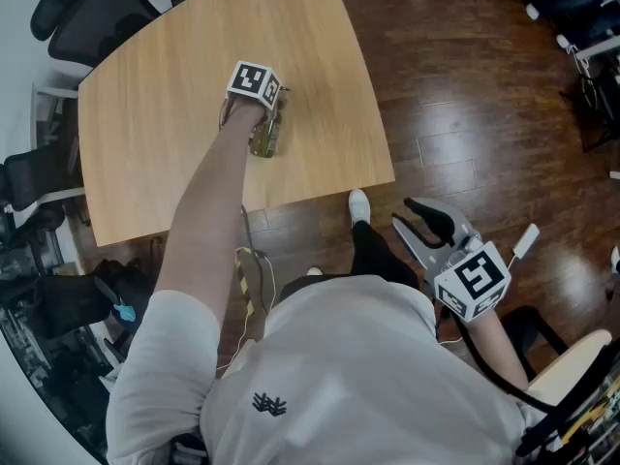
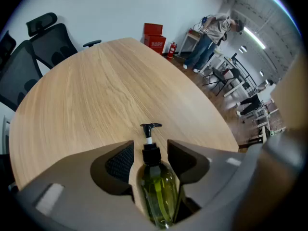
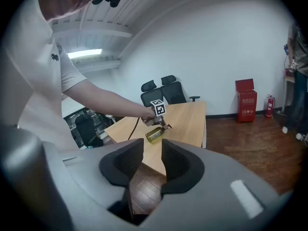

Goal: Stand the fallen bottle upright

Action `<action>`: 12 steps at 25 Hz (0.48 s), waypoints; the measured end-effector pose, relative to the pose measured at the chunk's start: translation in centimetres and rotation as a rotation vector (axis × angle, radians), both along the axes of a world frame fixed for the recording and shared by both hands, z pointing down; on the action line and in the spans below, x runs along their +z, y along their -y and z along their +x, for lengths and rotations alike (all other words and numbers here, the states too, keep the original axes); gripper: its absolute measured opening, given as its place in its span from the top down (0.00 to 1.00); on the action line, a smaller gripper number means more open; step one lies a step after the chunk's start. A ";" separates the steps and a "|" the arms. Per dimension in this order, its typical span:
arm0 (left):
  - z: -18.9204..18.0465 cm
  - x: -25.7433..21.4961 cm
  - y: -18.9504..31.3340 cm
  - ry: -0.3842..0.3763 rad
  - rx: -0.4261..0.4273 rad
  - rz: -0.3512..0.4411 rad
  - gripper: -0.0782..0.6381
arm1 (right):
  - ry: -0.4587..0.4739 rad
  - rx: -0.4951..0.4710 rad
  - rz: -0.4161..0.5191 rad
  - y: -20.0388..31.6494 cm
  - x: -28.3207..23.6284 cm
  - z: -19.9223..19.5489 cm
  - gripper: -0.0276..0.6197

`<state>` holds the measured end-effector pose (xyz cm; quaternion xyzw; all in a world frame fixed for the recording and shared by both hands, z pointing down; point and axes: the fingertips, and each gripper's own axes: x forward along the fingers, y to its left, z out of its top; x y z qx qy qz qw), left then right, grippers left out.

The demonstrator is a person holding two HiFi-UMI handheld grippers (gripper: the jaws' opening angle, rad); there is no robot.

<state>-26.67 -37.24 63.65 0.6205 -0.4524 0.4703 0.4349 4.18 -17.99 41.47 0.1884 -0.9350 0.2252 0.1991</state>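
The bottle [image 1: 266, 136] holds olive-green liquid, has a black pump, and lies on the wooden table [image 1: 155, 114] near its front right part. My left gripper [image 1: 263, 114] points steeply down over it. In the left gripper view the bottle [image 2: 159, 191] sits between the jaws of that gripper [image 2: 150, 150]; the pads flank the pump neck with a gap on each side, and a strip of wood shows beside the body. The right gripper view shows the bottle [image 3: 154, 134] on its side under the left gripper [image 3: 158, 114]. My right gripper [image 1: 418, 223] hangs off the table over the floor, open and empty.
Black office chairs [image 1: 92, 8] stand at the table's far left, more [image 1: 29, 177] along its left side. A red cabinet [image 2: 154, 35] and fire extinguisher [image 2: 172, 49] stand by the far wall. A person [image 2: 214, 32] stands far off. Dark wood floor [image 1: 465, 85] lies to the right.
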 end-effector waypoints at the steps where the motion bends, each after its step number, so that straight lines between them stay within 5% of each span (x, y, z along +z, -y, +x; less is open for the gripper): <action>1: 0.2 0.5 -0.1 0.001 0.003 -0.013 0.59 | 0.000 -0.001 -0.006 0.4 0.3 0.3 0.77; 3: 0.5 1.2 -0.3 0.002 0.007 -0.035 0.68 | -0.001 -0.004 -0.016 1.2 0.9 0.8 0.77; 7: 1.1 0.1 0.4 0.006 0.022 0.010 0.71 | 0.003 -0.011 -0.019 2.5 1.6 1.1 0.77; 12: -0.5 -7.2 2.4 -0.010 -0.019 0.314 0.71 | 0.014 -0.042 -0.011 3.4 1.6 -0.1 0.78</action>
